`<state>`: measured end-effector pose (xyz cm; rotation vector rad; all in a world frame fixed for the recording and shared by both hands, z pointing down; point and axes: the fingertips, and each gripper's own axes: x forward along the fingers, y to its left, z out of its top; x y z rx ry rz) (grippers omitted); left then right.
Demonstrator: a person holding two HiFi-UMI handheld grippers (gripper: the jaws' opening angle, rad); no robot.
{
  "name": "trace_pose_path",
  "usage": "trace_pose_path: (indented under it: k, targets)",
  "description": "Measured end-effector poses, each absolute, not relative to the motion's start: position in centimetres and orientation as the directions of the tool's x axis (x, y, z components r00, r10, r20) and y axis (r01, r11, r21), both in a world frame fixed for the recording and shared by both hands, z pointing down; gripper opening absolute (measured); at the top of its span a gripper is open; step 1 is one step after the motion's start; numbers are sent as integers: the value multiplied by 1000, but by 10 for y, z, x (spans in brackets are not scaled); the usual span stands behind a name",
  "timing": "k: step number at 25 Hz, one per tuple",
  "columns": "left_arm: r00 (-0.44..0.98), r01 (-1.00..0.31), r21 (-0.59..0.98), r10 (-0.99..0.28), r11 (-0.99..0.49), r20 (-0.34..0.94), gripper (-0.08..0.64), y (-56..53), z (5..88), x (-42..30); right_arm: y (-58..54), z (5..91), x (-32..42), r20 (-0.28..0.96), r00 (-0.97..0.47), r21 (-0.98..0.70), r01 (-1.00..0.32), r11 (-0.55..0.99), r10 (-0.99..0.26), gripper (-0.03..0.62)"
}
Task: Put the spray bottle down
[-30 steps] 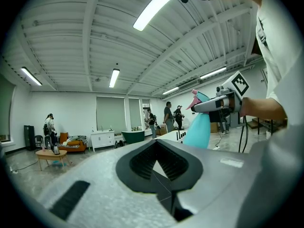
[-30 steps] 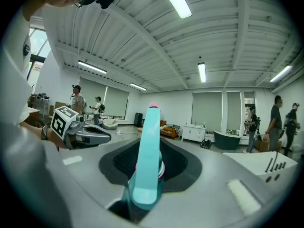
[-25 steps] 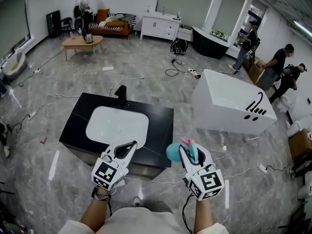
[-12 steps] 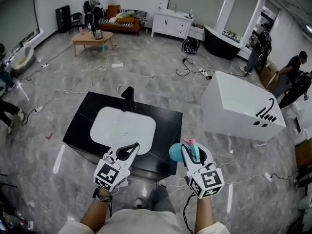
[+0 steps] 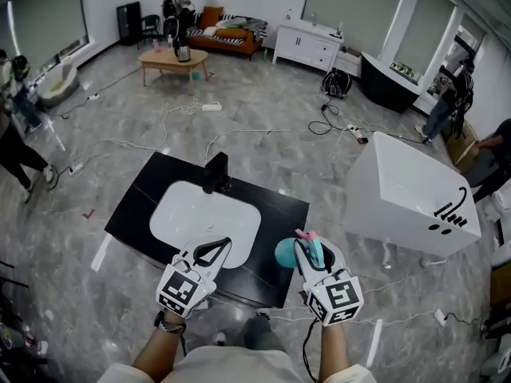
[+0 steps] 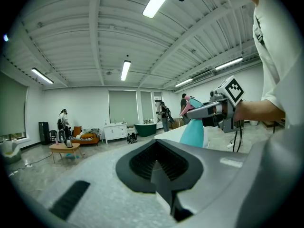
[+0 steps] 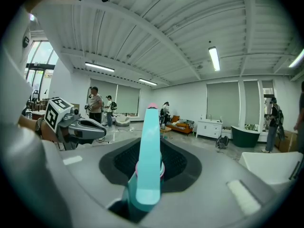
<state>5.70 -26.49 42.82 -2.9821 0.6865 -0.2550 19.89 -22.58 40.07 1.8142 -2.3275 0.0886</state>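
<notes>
Head view: right gripper (image 5: pixel 307 248) is clenched on the spray bottle (image 5: pixel 286 251), at lower centre of frame. It is held over the near right corner of the black counter (image 5: pixel 275 214). Left gripper (image 5: pixel 212 250) is pinched closed with nothing in it.

Handling (judgement): smooth hard plastic, probably light. Fill level cannot be told. The wide body could swing or slip, so the neck under the trigger head is the sound hold.

Right gripper view shows the jaws clamping that neck. Left gripper view alone gives the side profile: teal cone body hanging below the jaws, pink nozzle on top. Only the head view shows the counter beneath.
</notes>
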Motion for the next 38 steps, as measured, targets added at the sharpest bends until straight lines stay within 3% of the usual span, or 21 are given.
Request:
trace_pose_path:
  k: [24, 38]
  targets:
    - [772, -591, -66, -588, -804, 244, 6, -310, 488, 90, -329, 514, 214, 308, -463, 14, -871, 491, -831, 118]
    - [697, -678, -41, -660, -734, 279, 6, -327, 519, 87, -376, 579, 211, 385, -525, 8, -820, 572, -759, 118]
